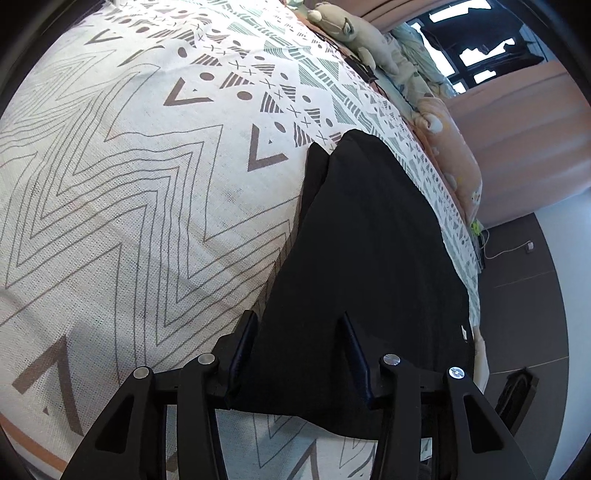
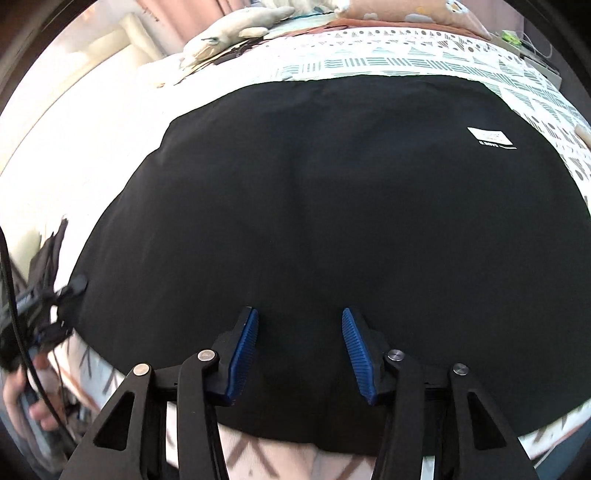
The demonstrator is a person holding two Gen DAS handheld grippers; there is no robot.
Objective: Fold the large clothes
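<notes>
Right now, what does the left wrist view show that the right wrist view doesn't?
Only the left wrist view shows the dark floor beside the bed and the big zigzag part of the bedspread.

Only the right wrist view shows the garment's full spread with its white label readable as a patch, plus a hand at the left edge.

Both show the black garment lying flat on the patterned bed, stuffed toys at the far side, and an open tool over the cloth's near edge.

You have one black garment [image 2: 314,221] bearing one white label [image 2: 489,137], one patterned bedspread [image 1: 129,184], two grippers [image 1: 299,354] [image 2: 300,354], one plush toy [image 1: 343,27] and one orange pillow [image 1: 456,158]
</notes>
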